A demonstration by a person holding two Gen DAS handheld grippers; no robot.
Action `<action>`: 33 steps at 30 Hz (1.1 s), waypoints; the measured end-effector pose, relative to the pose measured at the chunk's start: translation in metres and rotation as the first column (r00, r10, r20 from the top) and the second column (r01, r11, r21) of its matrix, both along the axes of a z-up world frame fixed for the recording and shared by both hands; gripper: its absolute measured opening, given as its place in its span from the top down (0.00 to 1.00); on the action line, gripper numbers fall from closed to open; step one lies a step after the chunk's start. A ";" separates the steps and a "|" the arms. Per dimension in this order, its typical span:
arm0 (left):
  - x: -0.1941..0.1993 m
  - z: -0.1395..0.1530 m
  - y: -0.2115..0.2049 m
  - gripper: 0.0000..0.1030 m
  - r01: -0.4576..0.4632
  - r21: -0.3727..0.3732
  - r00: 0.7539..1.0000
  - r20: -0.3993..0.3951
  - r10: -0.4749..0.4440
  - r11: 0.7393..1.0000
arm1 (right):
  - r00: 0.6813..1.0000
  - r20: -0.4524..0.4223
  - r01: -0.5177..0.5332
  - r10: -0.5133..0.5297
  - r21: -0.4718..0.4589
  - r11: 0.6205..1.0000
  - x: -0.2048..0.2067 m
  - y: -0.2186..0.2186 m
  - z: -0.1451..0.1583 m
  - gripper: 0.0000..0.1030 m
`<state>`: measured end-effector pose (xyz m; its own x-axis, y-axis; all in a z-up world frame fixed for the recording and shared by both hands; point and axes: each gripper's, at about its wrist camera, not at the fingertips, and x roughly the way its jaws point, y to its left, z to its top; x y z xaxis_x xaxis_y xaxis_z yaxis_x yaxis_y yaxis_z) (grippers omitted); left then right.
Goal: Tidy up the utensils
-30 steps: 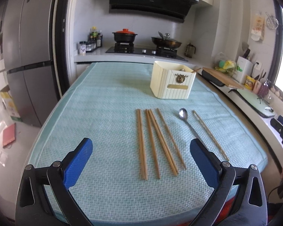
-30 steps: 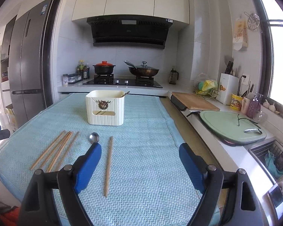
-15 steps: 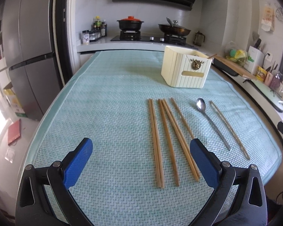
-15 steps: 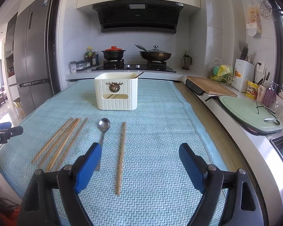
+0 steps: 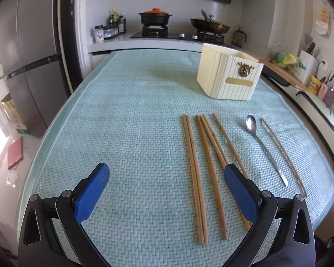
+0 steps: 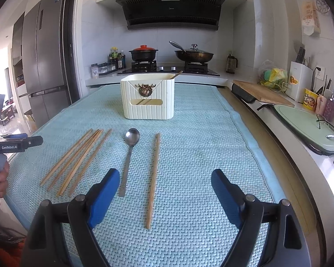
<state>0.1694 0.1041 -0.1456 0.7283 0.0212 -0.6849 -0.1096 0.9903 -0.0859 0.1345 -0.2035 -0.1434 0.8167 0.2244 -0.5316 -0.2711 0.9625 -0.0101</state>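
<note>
- Left claw (image 5: pixel 167 184), its blue-padded jaws spread wide and holding nothing, has come lower and closer over the last second: the bundle of light wooden chopsticks (image 5: pixel 202 166) now reaches in between its tips, with the right-hand pad over the near ends of the rightmost sticks.
- Right claw (image 6: pixel 164 191) is just as wide open and empty; it too has edged forward and swung slightly left, so the single wooden chopstick (image 6: pixel 153 178) now lies between its pads, a little left of centre, where a second ago it lay nearer the left pad.
- Nothing on the pale-green woven mat (image 5: pixel 122 122) covering the tabletop has moved. The bundle, the long-handled steel spoon (image 5: pixel 262 146) and the lone stick lie flat and untouched.
- From the left view, the bundle runs from 6 o'clock up toward 12, the spoon sits at about 2 o'clock, and the lone chopstick is just beyond it, beside the handle.
- Cream ribbed utensil holder with a brass stag emblem (image 6: pixel 148 99) stands upright at 12 o'clock in the right view, well apart from the loose pieces; one thin wooden handle already pokes from its far right corner.
- My reading: both claws are lining up for a first pick, with no grasp begun, so the sorting has barely started.
- Flat, thin sticks on a textured cloth will likely need the tips pressed right down to the mat before closing, or they may roll away.
</note>
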 end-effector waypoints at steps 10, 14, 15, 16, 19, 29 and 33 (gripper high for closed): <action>0.056 -0.031 0.012 0.01 0.041 0.025 0.994 -0.107 -0.038 0.999 | 0.998 -0.048 -0.030 0.031 0.014 0.999 0.006 0.004 -0.007 0.17; 0.063 -0.037 0.009 0.01 0.062 0.065 0.990 -0.128 -0.053 0.996 | 0.998 -0.053 -0.036 0.036 0.011 0.999 0.005 0.006 -0.007 0.17; 0.065 -0.038 0.008 0.01 0.065 0.077 0.990 -0.132 -0.054 0.995 | 0.998 -0.055 -0.037 0.037 0.013 0.999 0.005 0.006 -0.007 0.17; 0.066 -0.040 0.008 0.01 0.067 0.087 0.989 -0.135 -0.055 0.994 | 0.998 -0.057 -0.037 0.038 0.015 0.999 0.005 0.006 -0.007 0.17; 0.068 -0.045 0.006 0.01 0.071 0.104 0.987 -0.150 -0.055 0.992 | 0.997 -0.063 -0.039 0.040 0.019 0.999 0.007 0.006 -0.007 0.17; 0.077 -0.053 0.004 0.00 0.100 0.102 0.977 -0.199 -0.078 0.990 | 0.995 -0.087 -0.042 0.043 0.021 0.999 0.014 0.006 -0.010 0.17; 0.082 -0.053 0.005 0.00 0.099 0.109 0.976 -0.205 -0.075 0.989 | 0.988 -0.145 -0.049 0.052 0.028 0.998 0.030 0.006 -0.015 0.17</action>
